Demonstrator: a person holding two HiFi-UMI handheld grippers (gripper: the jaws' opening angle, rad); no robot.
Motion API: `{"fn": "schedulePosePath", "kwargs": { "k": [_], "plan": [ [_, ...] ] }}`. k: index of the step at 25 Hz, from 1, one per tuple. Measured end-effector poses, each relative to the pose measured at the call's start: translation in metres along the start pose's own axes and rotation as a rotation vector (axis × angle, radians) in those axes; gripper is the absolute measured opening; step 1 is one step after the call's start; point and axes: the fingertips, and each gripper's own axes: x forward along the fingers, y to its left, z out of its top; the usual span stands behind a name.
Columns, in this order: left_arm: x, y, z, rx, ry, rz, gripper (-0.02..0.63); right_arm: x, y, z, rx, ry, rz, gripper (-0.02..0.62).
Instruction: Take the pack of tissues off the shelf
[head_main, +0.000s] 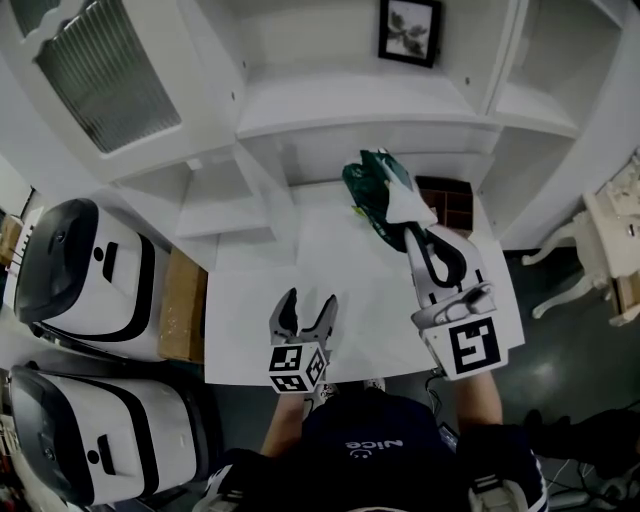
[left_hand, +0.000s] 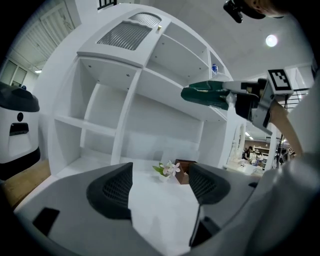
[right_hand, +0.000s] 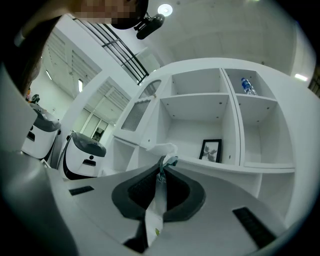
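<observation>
While right gripper (head_main: 418, 232) jaws clamp the tissue pack (head_main: 374, 186), left gripper (head_main: 308, 301) jaws stand apart

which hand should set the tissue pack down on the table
Right: the right gripper is shut on the tissue pack's edge, above the white table. The left gripper is open and empty.

In the right gripper view, the pack of tissues (right_hand: 156, 210) showed only a thin strip of wrapper. The rest lay hidden between the closed jaws of the right gripper (right_hand: 162, 172). In the head view its print was too blurred to read, and it partly covered the brown box (head_main: 452, 200). The framed picture (head_main: 410, 32) was cut by the top edge. The label on the bottle (right_hand: 247, 86) was too small to tell.
</observation>
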Motion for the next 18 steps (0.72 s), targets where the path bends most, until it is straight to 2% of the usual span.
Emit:
{"fn": "schedulePosePath", "kwargs": {
  "k": [12,18],
  "plan": [
    [0.008,-0.005,-0.003,0.015,-0.007,-0.019,0.339,-0.015,0.004,-0.092,0.066,0.122,-0.07,0.017],
    [0.007,-0.003,-0.006,0.02,-0.008,-0.014,0.339,-0.024,0.017,-0.139,0.089,0.212,-0.064,0.017]
  ]
}}
